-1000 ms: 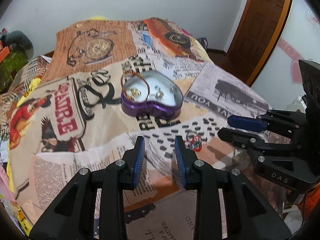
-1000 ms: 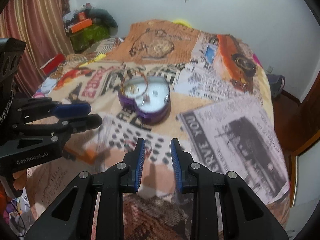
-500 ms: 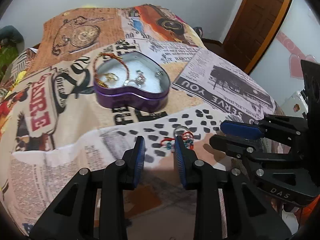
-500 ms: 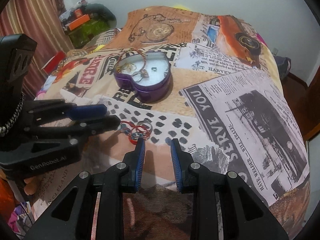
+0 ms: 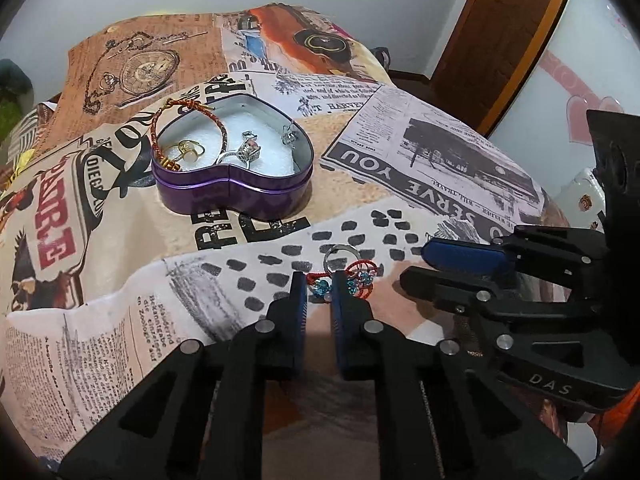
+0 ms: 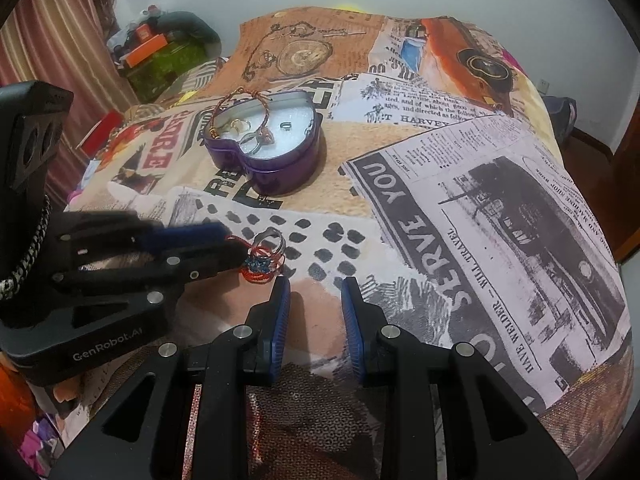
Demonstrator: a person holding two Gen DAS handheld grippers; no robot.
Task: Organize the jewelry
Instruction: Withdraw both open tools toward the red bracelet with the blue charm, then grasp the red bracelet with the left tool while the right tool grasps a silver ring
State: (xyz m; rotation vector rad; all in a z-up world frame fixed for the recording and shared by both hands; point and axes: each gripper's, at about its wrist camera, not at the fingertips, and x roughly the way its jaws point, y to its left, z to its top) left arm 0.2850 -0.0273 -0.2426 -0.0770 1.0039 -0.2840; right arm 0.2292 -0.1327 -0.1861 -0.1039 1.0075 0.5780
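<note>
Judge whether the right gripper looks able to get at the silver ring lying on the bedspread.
Probably yes. The silver ring lies just ahead and left of the right gripper. The left gripper, jaws closing on the red bracelet beside it, crowds that side.

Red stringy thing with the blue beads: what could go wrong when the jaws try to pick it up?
1. The left gripper jaws have just been closing on the red thread piece, with only one blue bead between them. The rest lies outside, so it may slip free.
2. The silver ring lies right against the thread and could get dragged along.
3. The braided bracelet hangs over the purple tin's rim, so a bump could knock it out.
</note>
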